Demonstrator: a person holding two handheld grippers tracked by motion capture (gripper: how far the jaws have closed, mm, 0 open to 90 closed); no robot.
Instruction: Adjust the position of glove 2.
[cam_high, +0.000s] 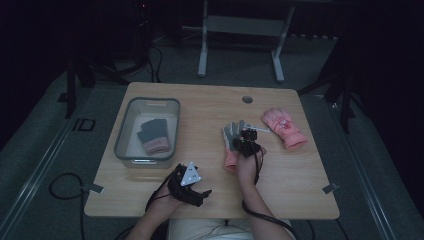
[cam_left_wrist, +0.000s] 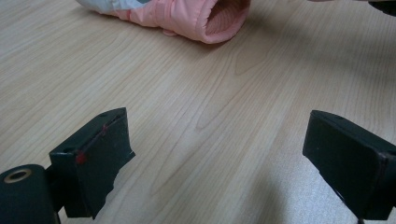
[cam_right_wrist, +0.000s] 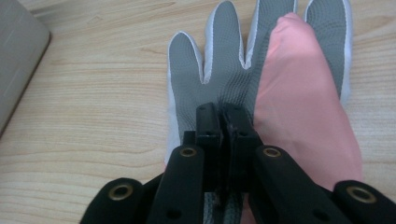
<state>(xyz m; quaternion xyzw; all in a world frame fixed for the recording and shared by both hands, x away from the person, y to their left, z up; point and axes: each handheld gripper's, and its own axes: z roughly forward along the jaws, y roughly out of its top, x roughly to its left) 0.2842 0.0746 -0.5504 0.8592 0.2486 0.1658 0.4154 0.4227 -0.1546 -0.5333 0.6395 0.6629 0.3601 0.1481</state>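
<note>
A glove with a grey palm and pink cuff (cam_high: 231, 135) lies palm up at the middle of the wooden table (cam_high: 200, 100). My right gripper (cam_high: 248, 136) is down on it. In the right gripper view the jaws of the right gripper (cam_right_wrist: 224, 114) are pressed together on the grey palm fabric of the glove (cam_right_wrist: 219, 56), with a pink fold lying to their right. My left gripper (cam_high: 202, 196) rests near the front edge. Its jaws stand wide open (cam_left_wrist: 219, 154) over bare wood, and the glove's pink cuff (cam_left_wrist: 196, 16) lies ahead of them.
A second, pink glove (cam_high: 283, 127) lies to the right of the first. A clear bin (cam_high: 125, 135) at the left holds a dark glove with a pink cuff (cam_high: 153, 135); its corner (cam_right_wrist: 18, 60) appears in the right gripper view. A cable hole (cam_high: 247, 99) is at the back.
</note>
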